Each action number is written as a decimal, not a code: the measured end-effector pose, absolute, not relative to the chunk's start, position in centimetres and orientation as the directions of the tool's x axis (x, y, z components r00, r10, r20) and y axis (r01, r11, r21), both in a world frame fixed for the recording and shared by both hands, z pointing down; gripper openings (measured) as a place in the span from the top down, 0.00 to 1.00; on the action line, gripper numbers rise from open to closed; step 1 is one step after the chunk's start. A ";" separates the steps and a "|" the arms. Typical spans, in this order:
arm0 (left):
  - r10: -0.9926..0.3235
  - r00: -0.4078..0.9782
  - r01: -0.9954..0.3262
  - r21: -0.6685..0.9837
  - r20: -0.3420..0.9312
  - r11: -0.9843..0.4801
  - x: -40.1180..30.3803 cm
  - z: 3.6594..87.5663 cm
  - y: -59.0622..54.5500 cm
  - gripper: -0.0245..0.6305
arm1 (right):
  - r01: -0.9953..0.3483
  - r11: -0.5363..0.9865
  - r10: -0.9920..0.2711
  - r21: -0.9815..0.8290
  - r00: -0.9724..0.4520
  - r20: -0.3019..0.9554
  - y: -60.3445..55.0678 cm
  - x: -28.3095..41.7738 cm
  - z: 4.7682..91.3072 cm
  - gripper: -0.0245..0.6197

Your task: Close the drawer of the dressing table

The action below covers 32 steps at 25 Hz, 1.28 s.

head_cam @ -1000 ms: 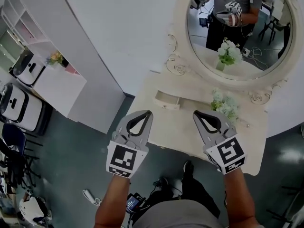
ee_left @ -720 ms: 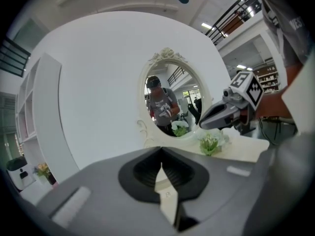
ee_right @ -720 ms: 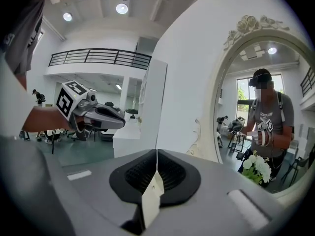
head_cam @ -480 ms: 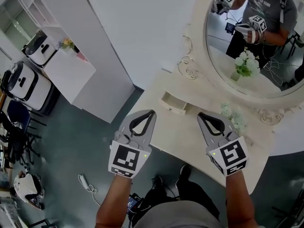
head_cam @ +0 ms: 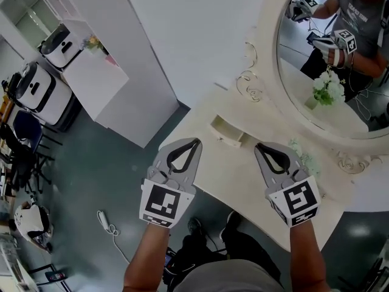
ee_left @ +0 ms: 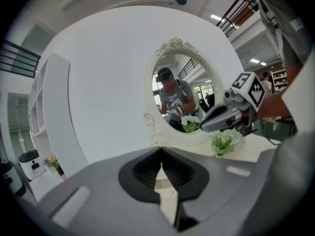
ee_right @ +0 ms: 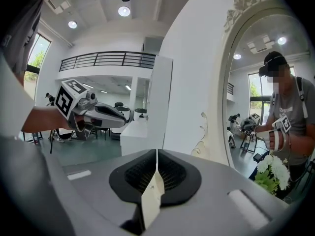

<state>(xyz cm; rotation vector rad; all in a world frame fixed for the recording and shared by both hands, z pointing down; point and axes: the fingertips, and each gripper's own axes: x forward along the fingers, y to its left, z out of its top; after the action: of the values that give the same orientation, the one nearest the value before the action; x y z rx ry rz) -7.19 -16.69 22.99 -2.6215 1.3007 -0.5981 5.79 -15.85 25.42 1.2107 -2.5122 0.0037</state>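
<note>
I'm holding both grippers above the front edge of the worktop [head_cam: 234,166], and neither touches anything. My left gripper [head_cam: 193,145] has its jaws pressed together with nothing between them, and the right gripper [head_cam: 259,147] is the same. The small drawer [head_cam: 226,132] stands pulled out toward the worktop's back-left corner, below the mirror [head_cam: 340,59]. I judge this to be the approach. Next I must bring one gripper's tip to the drawer's front and push it squarely inward.
</note>
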 end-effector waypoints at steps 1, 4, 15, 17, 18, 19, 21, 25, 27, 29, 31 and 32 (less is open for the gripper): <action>-0.791 0.542 -0.731 -0.305 0.284 -0.610 -7.3 23.2 -16.8 0.96 | -0.759 0.634 -0.758 0.147 -0.572 0.314 -16.1 5.8 25.5 0.94; -0.788 0.543 -0.735 -0.290 0.290 -0.613 -7.6 24.1 -17.2 0.96 | -0.763 0.630 -0.759 0.145 -0.566 0.322 -16.5 5.6 26.0 0.94; -0.733 0.608 -0.711 -0.200 0.306 -0.674 -7.8 27.0 -19.9 0.96 | -0.803 0.579 -0.788 0.144 -0.505 0.351 -18.5 5.2 27.0 0.94; -0.725 0.615 -0.708 -0.187 0.310 -0.681 -7.7 27.6 -20.2 0.96 | -0.807 0.573 -0.791 0.144 -0.497 0.357 -18.7 5.2 27.4 0.93; -0.720 0.619 -0.704 -0.184 0.314 -0.686 -7.7 28.0 -20.3 0.96 | -0.809 0.569 -0.792 0.143 -0.493 0.361 -18.8 5.1 27.7 0.93; -0.715 0.623 -0.700 -0.182 0.318 -0.691 -7.6 28.4 -20.4 0.96 | -0.812 0.566 -0.793 0.142 -0.489 0.364 -18.9 5.1 27.9 0.93; -0.706 0.631 -0.692 -0.178 0.322 -0.699 -7.6 29.1 -20.7 0.96 | -0.816 0.561 -0.794 0.139 -0.483 0.369 -19.1 4.9 28.3 0.93; -0.694 0.638 -0.685 -0.166 0.335 -0.710 -7.7 30.6 -21.0 0.96 | -0.813 0.563 -0.789 0.146 -0.476 0.387 -19.2 4.8 29.5 0.93; -0.684 0.642 -0.677 -0.163 0.345 -0.718 -7.6 31.4 -21.1 0.96 | -0.816 0.560 -0.789 0.146 -0.471 0.394 -19.4 4.8 30.0 0.93; -0.670 0.650 -0.662 -0.165 0.358 -0.731 -7.4 32.1 -21.2 0.96 | -0.824 0.550 -0.794 0.134 -0.467 0.389 -19.6 4.8 30.4 0.93; -0.657 0.658 -0.646 -0.172 0.369 -0.744 -7.1 32.9 -21.3 0.96 | -0.831 0.543 -0.797 0.123 -0.464 0.387 -19.8 4.7 30.9 0.93; -0.651 0.661 -0.640 -0.173 0.373 -0.749 -6.9 33.2 -21.3 0.96 | -0.832 0.542 -0.797 0.120 -0.463 0.389 -19.9 4.7 31.3 0.93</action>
<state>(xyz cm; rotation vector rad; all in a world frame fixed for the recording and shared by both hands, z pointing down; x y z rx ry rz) -6.91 -21.29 33.25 -2.8383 1.1029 -0.6542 4.74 -19.85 31.25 1.3302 -2.3827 0.1208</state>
